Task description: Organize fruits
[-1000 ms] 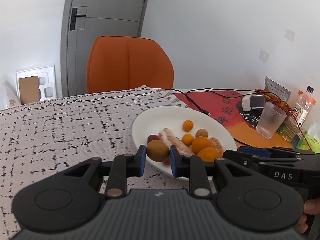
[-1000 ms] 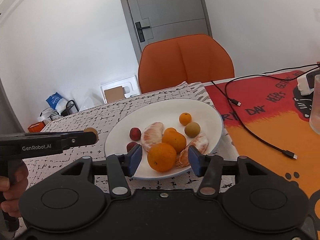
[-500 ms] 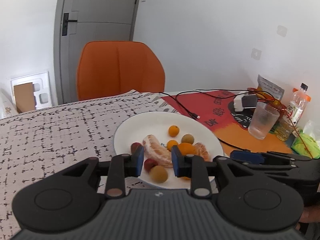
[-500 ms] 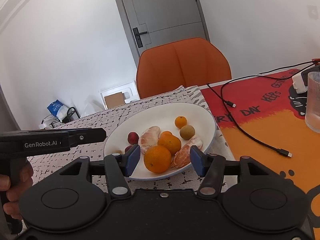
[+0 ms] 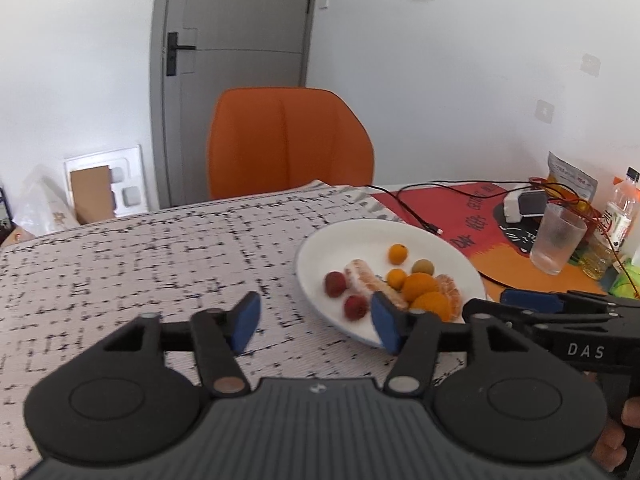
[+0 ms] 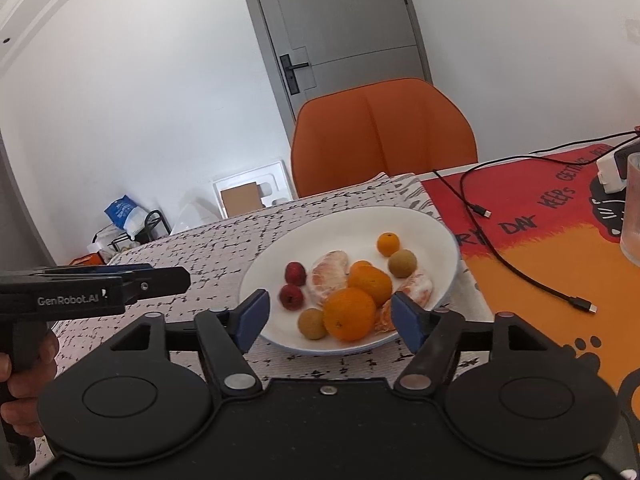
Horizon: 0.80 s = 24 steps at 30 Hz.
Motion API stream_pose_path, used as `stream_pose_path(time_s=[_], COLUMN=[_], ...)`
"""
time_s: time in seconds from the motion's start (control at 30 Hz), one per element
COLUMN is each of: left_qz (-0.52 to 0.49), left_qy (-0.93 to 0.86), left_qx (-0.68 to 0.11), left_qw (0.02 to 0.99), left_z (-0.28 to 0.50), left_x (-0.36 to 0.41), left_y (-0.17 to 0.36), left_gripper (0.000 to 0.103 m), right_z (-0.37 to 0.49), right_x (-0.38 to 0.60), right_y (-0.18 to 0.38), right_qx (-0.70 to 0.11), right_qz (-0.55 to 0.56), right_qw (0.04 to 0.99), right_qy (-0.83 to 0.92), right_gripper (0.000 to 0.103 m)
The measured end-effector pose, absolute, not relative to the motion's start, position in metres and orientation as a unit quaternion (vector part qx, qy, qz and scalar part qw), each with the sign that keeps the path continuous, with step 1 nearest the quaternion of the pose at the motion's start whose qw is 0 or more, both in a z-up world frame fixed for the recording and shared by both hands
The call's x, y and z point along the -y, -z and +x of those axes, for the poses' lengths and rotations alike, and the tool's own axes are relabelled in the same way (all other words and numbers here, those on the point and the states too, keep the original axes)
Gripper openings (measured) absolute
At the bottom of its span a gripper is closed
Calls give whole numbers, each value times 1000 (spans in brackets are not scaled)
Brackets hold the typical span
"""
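Observation:
A white plate on the patterned tablecloth holds oranges, peeled segments, two red fruits and two small brown fruits, one at the plate's near edge. My left gripper is open and empty above the cloth, left of the plate's near rim; it shows from the side in the right wrist view. My right gripper is open and empty, just before the plate's near edge; it shows in the left wrist view.
An orange chair stands behind the table. A red and orange mat with a black cable lies right of the plate. A glass, a bottle and a charger stand at the far right.
My left gripper held a small brown fruit over the plate, let it go onto the plate's near edge, opened wide and drew back to the left. The right gripper stayed open.

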<state>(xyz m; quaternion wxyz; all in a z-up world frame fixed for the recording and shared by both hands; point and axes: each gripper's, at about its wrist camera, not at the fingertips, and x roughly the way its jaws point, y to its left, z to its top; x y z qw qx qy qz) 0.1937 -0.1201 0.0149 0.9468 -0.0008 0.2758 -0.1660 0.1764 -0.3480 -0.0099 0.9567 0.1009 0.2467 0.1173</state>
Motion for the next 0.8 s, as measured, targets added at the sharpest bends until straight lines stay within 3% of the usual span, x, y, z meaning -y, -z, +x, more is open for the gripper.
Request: stream_pose_path(time_s=[0.17, 0.33, 0.47, 0.8], left_qz=[-7, 0, 3, 4], left_qy=[147, 117, 98, 63], left_qx=[-272, -258, -254, -268], left_qw=[951, 959, 962, 961], left_z=[182, 166, 155, 131], left_x=[102, 86, 72, 40], left_y=[-19, -23, -26, -27], left_gripper=[72, 87, 92, 101], right_z=[171, 166, 162, 154], right_x=[336, 324, 312, 286], right_y=[5, -1, -7, -11], right_qx=[-247, -243, -238, -251], right_qz=[91, 79, 69, 64], right_qw=[956, 957, 958, 954], right_qy=[-127, -137, -143, -149], right_gripper=[77, 85, 97, 103])
